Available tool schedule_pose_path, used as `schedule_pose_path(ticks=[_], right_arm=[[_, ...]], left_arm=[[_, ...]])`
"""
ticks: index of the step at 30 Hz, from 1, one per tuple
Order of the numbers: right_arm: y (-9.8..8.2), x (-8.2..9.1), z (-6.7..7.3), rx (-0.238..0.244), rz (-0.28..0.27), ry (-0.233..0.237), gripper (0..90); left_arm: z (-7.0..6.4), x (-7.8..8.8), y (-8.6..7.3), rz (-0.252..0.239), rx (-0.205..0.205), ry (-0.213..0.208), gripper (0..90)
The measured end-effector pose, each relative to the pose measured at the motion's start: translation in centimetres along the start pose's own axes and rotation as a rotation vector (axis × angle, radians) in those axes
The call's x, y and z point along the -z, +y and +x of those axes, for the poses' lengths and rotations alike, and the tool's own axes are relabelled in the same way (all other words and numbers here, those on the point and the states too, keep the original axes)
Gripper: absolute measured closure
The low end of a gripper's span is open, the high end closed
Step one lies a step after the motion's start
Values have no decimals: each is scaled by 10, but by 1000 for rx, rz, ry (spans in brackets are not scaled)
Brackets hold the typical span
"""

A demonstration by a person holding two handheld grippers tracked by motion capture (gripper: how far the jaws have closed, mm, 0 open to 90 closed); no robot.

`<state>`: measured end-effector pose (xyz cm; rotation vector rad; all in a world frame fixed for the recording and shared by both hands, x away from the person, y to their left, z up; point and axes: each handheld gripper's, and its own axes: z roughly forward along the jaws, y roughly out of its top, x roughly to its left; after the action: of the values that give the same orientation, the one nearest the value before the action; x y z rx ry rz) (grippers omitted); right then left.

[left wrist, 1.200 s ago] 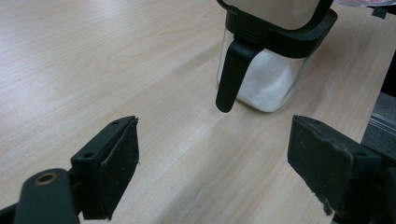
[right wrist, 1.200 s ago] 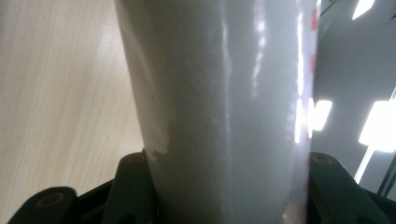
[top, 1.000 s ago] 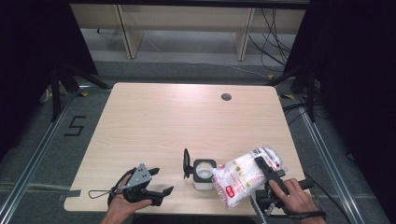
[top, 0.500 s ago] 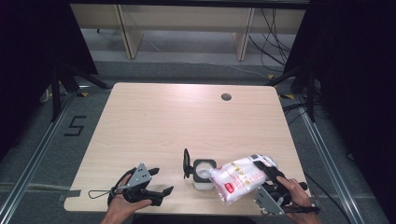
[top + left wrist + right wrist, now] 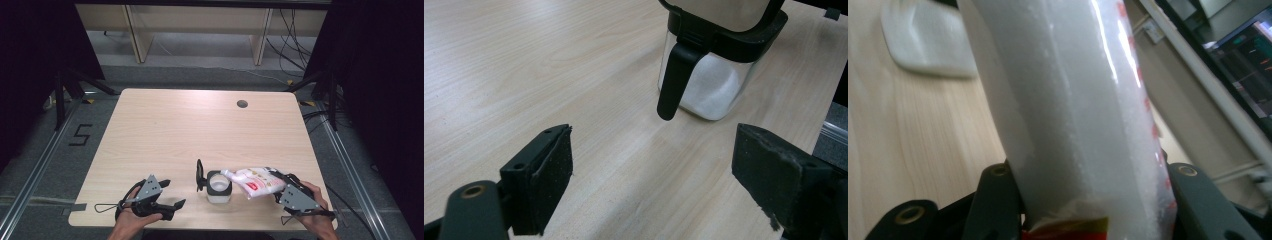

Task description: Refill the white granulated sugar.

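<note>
Right tool [image 5: 280, 187] clamped on plump white bag [image 5: 256, 181], red-printed, tip over open jar [image 5: 218, 187].

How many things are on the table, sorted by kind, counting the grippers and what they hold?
Grippers: 2, the left gripper open over bare wood, the right gripper shut on the bag
Bags of white grains: 1, the bag, tipped toward the jar
Jars: 1, the clear jar with its black lid flipped up
Total: 4
</note>
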<state>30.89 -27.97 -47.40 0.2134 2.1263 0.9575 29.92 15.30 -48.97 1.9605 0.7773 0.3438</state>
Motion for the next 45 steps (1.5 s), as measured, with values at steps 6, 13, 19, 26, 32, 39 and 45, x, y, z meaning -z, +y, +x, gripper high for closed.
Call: schedule_pose_path(ticks=[6, 13, 19, 26, 32, 39, 45], right_arm=[[-12, -18, -13, -169, -60, 39, 595], [-30, -36, -21, -296, -85, 65, 603], [-42, -33, -28, -448, -132, 53, 605], [-43, -33, -28, -475, -126, 47, 606], [-50, -29, -28, -511, -112, 44, 603], [-53, -23, -29, -558, -95, 33, 604], [-52, -21, -28, -587, -78, 30, 602]], left_arm=[[1, 0, -1, 1, 16, 2, 161], [3, 1, 0, -4, -3, 4, 161], [2, 1, 0, 1, 4, 9, 161], [3, 1, 0, 2, -12, 8, 161], [4, 1, 0, -2, -11, 4, 161], [3, 1, 0, 2, -13, 8, 161], [3, 0, -1, 2, 15, 9, 161]])
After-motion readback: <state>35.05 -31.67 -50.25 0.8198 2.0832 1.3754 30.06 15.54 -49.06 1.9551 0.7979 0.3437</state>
